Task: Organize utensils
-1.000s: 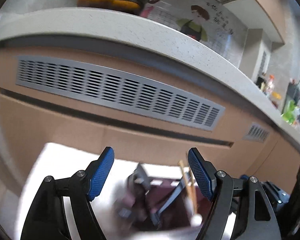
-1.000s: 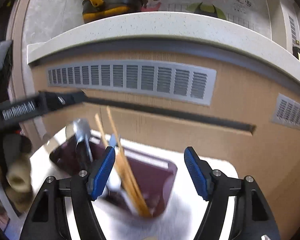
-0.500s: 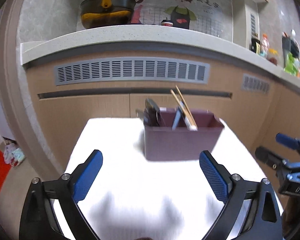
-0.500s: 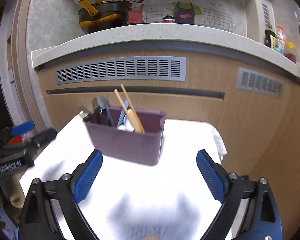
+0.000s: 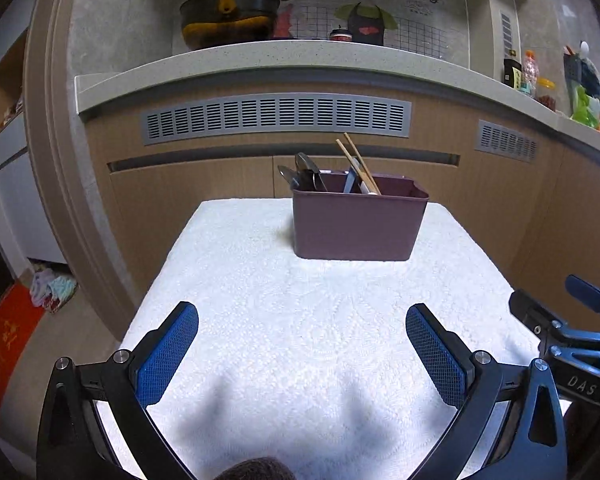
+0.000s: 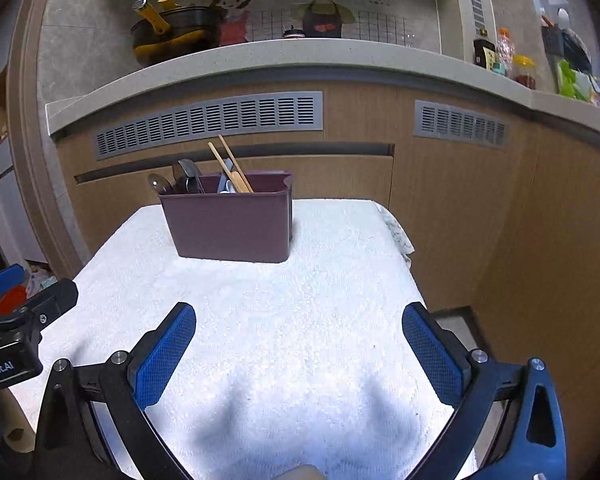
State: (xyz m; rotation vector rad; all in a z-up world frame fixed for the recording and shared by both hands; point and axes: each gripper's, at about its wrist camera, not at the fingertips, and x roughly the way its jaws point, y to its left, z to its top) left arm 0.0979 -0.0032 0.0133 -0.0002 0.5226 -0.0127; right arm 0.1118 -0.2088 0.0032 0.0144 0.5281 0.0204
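Left gripper (image 5: 302, 344): black arched finger arms; blue mesh-textured pads (image 5: 168, 354); silver round screws at the pivots.
Right gripper (image 6: 299, 342): same build; black near arm, far arm dark blue toward the base; blue textured pads (image 6: 166, 354); silver screws.
Markings: white "DAS" on the right gripper's body, seen from the left wrist; white "nRobot.AI" on the left's black body, seen from the right wrist.

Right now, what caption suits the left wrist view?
Open left gripper above a white towel, facing a maroon utensil bin holding chopsticks and spoons.
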